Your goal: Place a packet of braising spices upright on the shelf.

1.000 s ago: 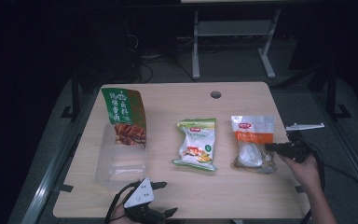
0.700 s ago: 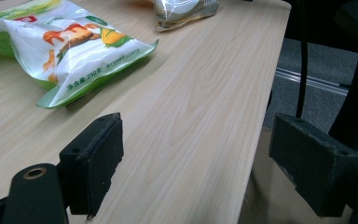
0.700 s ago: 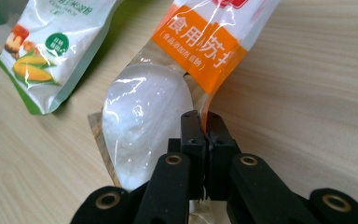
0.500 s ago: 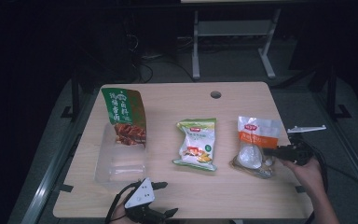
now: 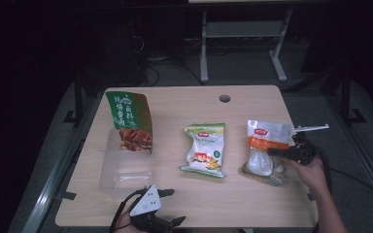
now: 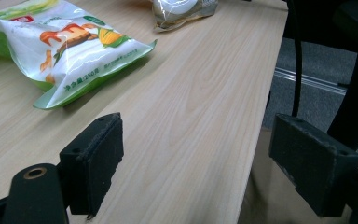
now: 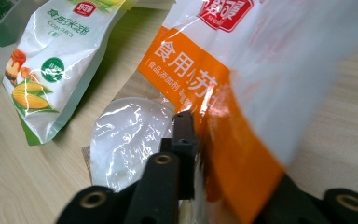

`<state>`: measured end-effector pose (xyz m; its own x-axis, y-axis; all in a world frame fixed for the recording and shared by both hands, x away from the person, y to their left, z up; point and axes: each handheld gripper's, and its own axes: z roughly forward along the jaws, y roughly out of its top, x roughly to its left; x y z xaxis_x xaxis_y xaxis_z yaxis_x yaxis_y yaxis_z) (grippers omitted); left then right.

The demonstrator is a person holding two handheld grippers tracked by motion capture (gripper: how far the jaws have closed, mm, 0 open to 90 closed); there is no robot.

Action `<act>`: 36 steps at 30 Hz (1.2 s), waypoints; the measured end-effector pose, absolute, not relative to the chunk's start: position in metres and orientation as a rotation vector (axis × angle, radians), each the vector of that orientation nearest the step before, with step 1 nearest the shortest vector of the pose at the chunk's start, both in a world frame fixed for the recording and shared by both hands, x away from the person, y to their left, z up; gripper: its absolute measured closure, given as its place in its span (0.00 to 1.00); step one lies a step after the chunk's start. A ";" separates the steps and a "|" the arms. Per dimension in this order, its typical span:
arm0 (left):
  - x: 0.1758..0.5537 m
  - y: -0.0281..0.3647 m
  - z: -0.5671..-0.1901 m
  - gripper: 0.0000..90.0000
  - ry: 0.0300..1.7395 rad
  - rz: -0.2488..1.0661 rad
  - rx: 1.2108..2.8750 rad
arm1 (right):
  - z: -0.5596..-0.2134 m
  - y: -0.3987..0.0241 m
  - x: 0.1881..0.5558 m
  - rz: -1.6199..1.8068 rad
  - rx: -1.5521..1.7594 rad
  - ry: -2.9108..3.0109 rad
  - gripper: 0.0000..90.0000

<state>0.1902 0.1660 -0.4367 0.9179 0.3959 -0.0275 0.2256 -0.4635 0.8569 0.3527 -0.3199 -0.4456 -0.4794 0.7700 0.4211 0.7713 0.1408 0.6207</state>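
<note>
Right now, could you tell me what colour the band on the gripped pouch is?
Orange, on the pouch; right gripper view.

From above, my table (image 5: 184, 204) is the one lit patch; the room around it sinks into near black, and the picture is soft and grainy. Light falls from overhead, so shadows stay short and faint. Along my left fingers (image 6: 93, 163) the wood grain is sharp and bright. Along my right fingers (image 7: 184, 140), the orange bag (image 7: 205, 93) shows white glare, and its near edge smears out of focus.
</note>
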 end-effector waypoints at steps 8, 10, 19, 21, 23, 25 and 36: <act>0.189 0.166 -0.436 0.19 0.448 0.213 2.073 | -0.428 -0.309 0.343 -1.325 -1.559 -2.454 1.00; 0.189 0.166 -0.436 0.19 0.448 0.214 2.073 | -0.423 -0.306 0.340 -1.342 -1.549 -2.461 1.00; 0.189 0.166 -0.436 0.19 0.446 0.217 2.074 | -0.407 -0.296 0.333 -1.371 -1.487 -2.501 1.00; 0.189 0.166 -0.436 0.19 0.446 0.217 2.073 | -0.403 -0.293 0.331 -1.370 -1.476 -2.517 1.00; 0.189 0.166 -0.436 0.19 0.445 0.217 2.073 | -0.399 -0.290 0.330 -1.368 -1.459 -2.534 1.00; 0.189 0.166 -0.436 0.19 0.444 0.218 2.074 | -0.394 -0.287 0.328 -1.372 -1.444 -2.548 1.00; 0.188 0.166 -0.436 0.19 0.444 0.220 2.073 | -0.371 -0.266 0.325 -1.430 -1.394 -2.592 1.00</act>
